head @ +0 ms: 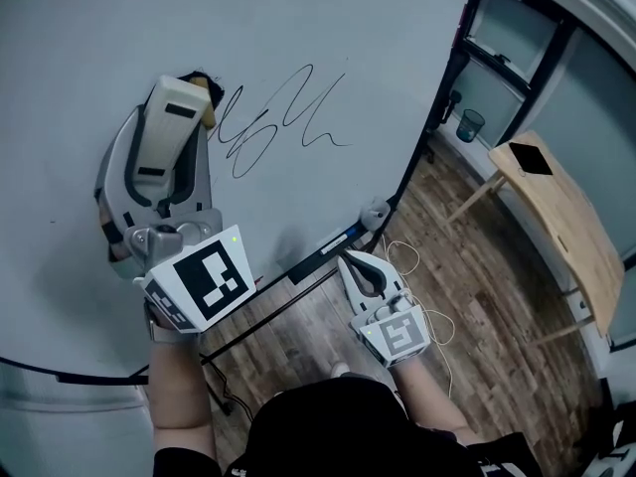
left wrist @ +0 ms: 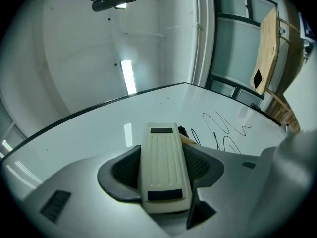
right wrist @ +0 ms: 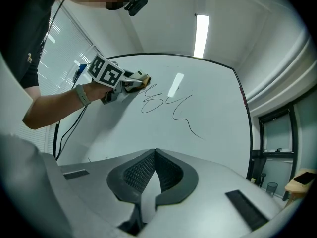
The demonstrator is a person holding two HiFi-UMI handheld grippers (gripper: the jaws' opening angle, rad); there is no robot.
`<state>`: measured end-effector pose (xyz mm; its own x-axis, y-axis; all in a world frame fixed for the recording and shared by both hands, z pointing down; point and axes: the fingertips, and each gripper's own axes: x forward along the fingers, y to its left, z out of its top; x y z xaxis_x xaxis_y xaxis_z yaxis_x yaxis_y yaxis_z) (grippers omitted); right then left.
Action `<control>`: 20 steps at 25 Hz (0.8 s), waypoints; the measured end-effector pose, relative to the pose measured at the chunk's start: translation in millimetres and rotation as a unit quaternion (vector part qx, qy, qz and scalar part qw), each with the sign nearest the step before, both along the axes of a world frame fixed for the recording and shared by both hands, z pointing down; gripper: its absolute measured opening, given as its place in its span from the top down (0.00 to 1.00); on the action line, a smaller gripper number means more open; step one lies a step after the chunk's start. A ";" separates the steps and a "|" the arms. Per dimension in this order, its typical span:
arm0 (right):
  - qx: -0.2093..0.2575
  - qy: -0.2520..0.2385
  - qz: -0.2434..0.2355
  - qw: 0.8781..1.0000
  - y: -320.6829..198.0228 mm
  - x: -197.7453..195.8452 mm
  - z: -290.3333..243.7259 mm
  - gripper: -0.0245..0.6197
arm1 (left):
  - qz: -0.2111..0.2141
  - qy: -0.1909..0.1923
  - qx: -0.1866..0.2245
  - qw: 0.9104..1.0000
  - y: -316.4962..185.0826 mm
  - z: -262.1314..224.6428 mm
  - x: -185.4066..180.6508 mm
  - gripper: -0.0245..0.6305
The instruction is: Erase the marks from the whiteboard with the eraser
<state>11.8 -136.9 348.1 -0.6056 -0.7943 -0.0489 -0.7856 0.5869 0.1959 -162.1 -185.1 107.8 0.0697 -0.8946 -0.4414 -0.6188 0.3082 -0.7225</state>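
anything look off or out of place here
Nothing stands out. The left tongs grip the eraser squarely, at the left end of the black scribble on the whiteboard. The right tongs are shut and empty, held low, away from the board.

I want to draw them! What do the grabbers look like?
The left gripper and right gripper are pale grey shells with dark ribbed pads. Each carries a cube of black-and-white square markers. The person wears a black top.
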 end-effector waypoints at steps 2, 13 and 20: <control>0.000 0.000 -0.004 1.000 1.9 -6.3 1.7 0.92 | 0.002 -0.017 0.018 1.000 5.3 4.2 -0.7 0.56; -0.030 0.018 -0.058 0.998 10.8 -55.2 24.5 0.92 | -0.019 0.006 0.006 1.000 35.8 72.6 -50.5 0.56; -0.042 0.033 -0.086 0.995 16.4 -74.5 35.1 0.92 | -0.039 0.043 -0.011 0.998 46.8 123.1 -73.5 0.56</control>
